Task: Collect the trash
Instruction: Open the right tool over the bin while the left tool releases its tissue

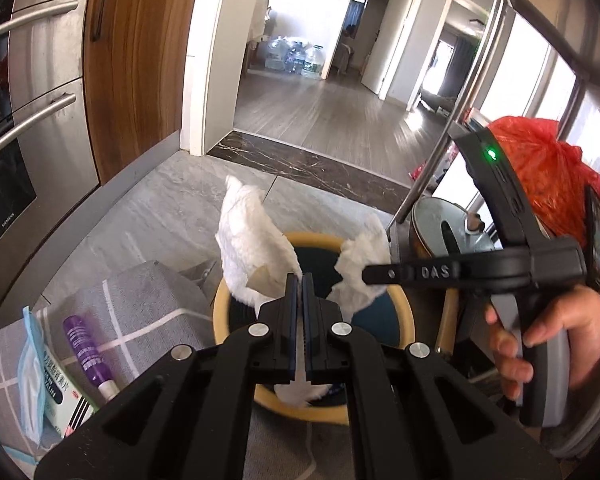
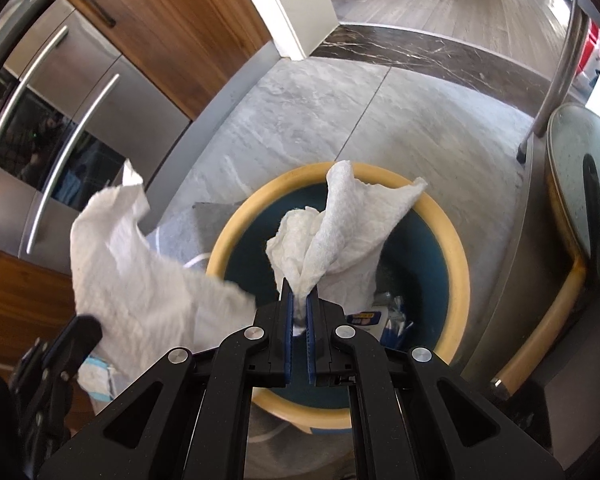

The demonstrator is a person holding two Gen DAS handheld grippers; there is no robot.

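Observation:
My left gripper (image 1: 300,280) is shut on a white paper towel (image 1: 252,248) and holds it above a round trash bin with a yellow rim (image 1: 220,304) and dark inside. My right gripper (image 2: 299,292) is shut on a second white paper towel (image 2: 340,232), also above the bin (image 2: 460,264). In the left wrist view the right gripper (image 1: 366,274) comes in from the right with its towel (image 1: 360,264). In the right wrist view the left gripper's towel (image 2: 132,264) hangs at the left. Some wrappers (image 2: 384,316) lie in the bin.
A grey checked cloth (image 1: 140,304) at the left carries a purple tube (image 1: 86,352), a medicine box (image 1: 60,396) and a face mask (image 1: 30,380). Steel ovens (image 1: 40,120) and wood cabinets stand left. A pot lid (image 1: 444,232), a metal leg (image 1: 440,152) and a red bag (image 1: 540,168) are at the right.

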